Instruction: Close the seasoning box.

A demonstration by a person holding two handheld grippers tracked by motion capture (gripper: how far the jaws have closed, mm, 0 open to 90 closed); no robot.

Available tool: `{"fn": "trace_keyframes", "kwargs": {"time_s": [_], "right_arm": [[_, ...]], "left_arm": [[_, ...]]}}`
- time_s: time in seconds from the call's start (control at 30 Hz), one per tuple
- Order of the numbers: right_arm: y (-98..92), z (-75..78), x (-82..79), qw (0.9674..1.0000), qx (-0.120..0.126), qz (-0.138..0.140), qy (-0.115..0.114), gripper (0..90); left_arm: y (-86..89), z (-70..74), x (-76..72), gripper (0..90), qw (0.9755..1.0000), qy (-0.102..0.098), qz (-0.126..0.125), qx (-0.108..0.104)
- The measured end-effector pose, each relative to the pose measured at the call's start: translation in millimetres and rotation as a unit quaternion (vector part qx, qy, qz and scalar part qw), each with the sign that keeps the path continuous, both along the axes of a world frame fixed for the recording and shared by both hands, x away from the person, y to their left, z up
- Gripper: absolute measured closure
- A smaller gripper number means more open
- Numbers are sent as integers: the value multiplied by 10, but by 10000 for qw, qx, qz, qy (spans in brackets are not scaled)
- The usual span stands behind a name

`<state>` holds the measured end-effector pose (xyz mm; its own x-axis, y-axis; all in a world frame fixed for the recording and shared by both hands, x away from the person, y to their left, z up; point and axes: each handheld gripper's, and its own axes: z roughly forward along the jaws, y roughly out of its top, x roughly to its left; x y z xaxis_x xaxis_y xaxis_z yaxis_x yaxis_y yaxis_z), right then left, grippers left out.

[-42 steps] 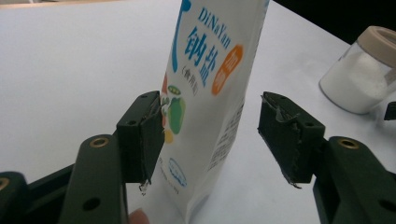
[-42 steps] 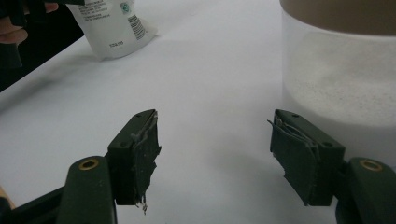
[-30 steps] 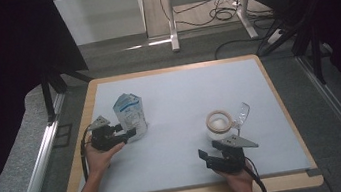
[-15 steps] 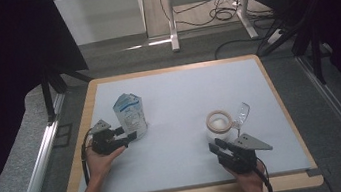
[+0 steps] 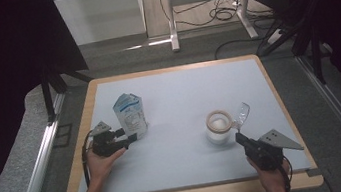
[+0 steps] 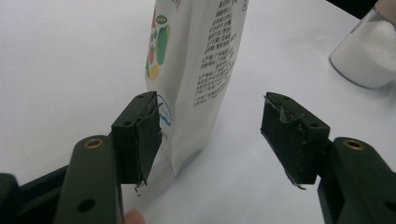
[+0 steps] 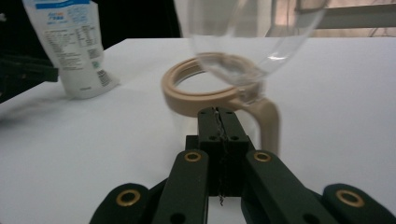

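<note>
High view: left gripper [image 5: 131, 136] gapes beside the pouch [image 5: 130, 114], holding nothing; right gripper [image 5: 239, 138], jaws just closed empty, sits just short of the jar [image 5: 219, 127].

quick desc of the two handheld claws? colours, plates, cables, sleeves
Left claw: black jaws with worn, peeling dark pads and brass-coloured rivets, a black cable looping back. Right claw: the same black links and brass rivets, with a grey three-cornered plate on top. Forearms bare, no sleeves or gloves visible.

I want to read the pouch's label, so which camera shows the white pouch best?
The left gripper view: the white pouch stands close, printed text and coloured logo facing the camera. The right gripper view shows it farther off and blurrier; the high view shows it small but whole.
</note>
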<state>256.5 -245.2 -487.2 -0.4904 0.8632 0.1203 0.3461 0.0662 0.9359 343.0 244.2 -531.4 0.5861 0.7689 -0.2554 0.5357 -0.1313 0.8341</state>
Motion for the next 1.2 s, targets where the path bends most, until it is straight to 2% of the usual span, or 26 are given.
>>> {"fn": "trace_keyframes", "kwargs": {"time_s": [0.23,0.37,0.8,1.2], "right_arm": [[-229,1,70,9991,37,-418,-1,898],[-331,-23,148,9984,110,-554,47,899],[-274,163,312,9982,155,-539,-219,898],[-268,217,371,9978,284,-519,-305,898]], "left_arm": [[-22,-7,-11,373,10000,8,-36,20],[-31,-17,-15,373,10000,30,-36,63],[-36,-46,-29,372,9999,66,-65,77],[-67,-46,-17,367,9999,99,-36,88]]}}
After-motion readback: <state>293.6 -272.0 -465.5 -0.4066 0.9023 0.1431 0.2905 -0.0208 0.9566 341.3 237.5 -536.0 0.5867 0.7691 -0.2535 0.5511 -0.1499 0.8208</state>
